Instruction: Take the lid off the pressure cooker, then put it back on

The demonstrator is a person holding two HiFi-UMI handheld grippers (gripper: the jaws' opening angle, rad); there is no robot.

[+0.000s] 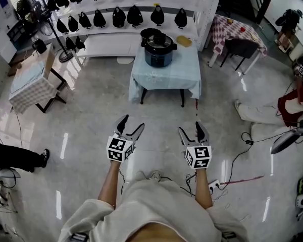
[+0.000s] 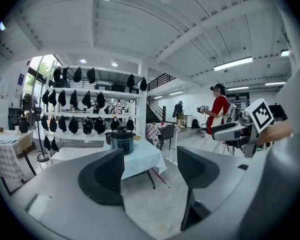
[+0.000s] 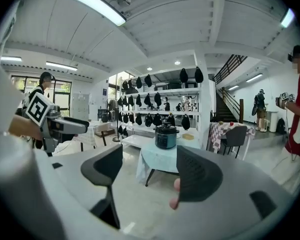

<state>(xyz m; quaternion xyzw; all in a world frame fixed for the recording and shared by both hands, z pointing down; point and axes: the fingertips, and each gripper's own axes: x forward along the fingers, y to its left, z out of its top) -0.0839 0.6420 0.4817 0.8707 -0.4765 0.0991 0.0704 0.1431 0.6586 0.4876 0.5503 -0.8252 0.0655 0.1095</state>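
Jaws of the left gripper (image 1: 132, 123) and right gripper (image 1: 191, 128) stand wide apart, holding nothing. Well ahead, the pressure cooker (image 1: 158, 52) sits with its lid (image 1: 160, 38) on, upon the blue-clothed table (image 1: 166, 73). Best to walk up square before reaching for that lid.

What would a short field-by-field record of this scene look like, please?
Pressure cooker: stands on the table, which has a light blue cloth, ahead across the floor
Lid: on the cooker
Left gripper: fingers apart, nothing between them, well short of the table
Right gripper: fingers apart, nothing between them, well short of the table
Task stage: lid not yet touched
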